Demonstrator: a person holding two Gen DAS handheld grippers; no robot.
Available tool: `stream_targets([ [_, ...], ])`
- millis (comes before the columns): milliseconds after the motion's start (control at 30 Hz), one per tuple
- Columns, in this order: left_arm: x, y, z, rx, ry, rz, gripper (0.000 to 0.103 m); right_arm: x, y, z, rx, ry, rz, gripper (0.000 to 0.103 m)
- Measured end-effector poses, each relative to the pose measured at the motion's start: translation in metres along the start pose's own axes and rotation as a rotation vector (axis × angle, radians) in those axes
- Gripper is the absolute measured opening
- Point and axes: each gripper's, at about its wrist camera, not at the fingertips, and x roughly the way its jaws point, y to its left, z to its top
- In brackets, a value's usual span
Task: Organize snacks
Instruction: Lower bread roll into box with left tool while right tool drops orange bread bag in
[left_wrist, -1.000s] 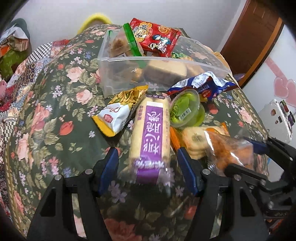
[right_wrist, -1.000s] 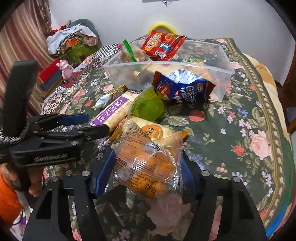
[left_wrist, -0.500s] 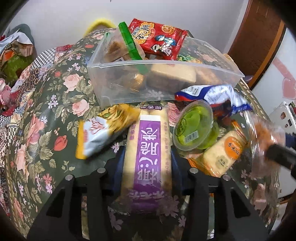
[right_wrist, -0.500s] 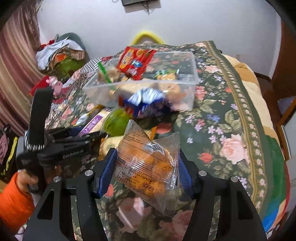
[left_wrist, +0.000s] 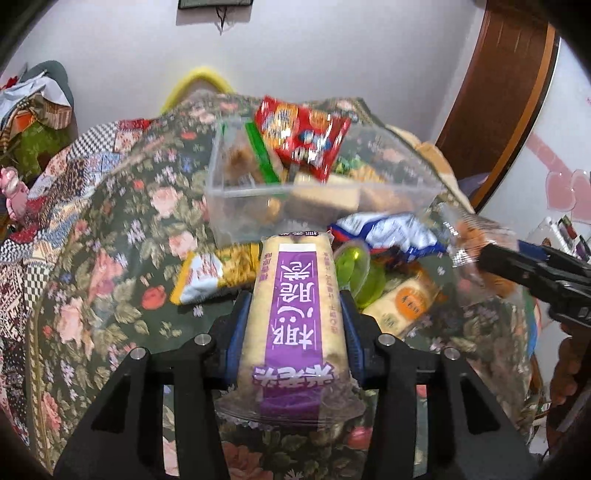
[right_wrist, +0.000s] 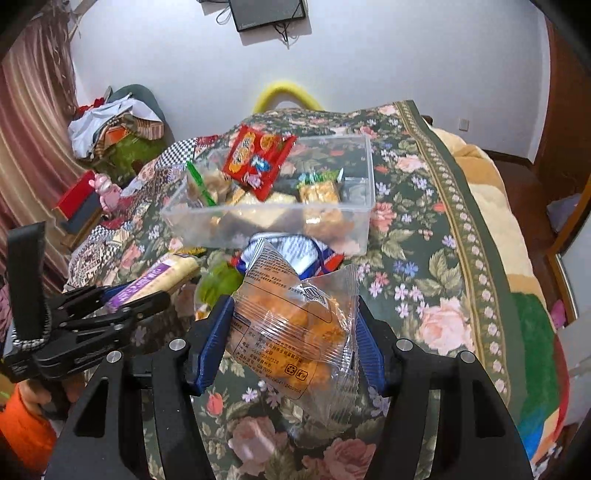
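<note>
Purple-labelled and cream-coloured, the long plastic-wrapped biscuit roll sits clamped between the blue pads of the left gripper, whose jaws are closed part-way onto its sides; the roll's far end points toward the clear rectangular plastic bin. The right gripper has its jaws narrowed on a clear crinkly packet of orange snacks, pinched at the packet's middle with loose film hanging below the pads.

Both held snacks are up off the floral green bedspread, short of the bin, which already holds a red foil snack bag leaning on its back edge and several other packs. On the bedspread just in front of the bin lie a blue-and-white crumpled wrapper, a green jelly cup, a yellow-and-white sachet and an orange-labelled pale pack.

Risks, as I judge them: the clear packet's slick film could slide out of the pads, since only soft contents resist the squeeze. The long roll may strike the bin's near wall or tip the red bag out if it goes in end-first. With the two grippers close together, they could also knock each other over the bin.
</note>
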Motion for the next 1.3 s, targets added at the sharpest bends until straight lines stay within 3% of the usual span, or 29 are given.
stream_targets([
  [233, -0.015, -0.008, 0.027, 0.022, -0.09, 0.024, 0.046, -0.003, 0.0, 0.023, -0.033, -0.051, -0.026, 0.059],
  [700, -0.002, 0.001, 0.098, -0.01, -0.192, 0.026, 0.046, 0.018, -0.014, 0.072, -0.033, -0.087, -0.054, 0.059],
  [1300, 0.076, 0.028, 0.159, -0.065, -0.141, 0.024, 0.046, 0.106, -0.024, 0.122, -0.066, 0.016, -0.108, 0.059],
])
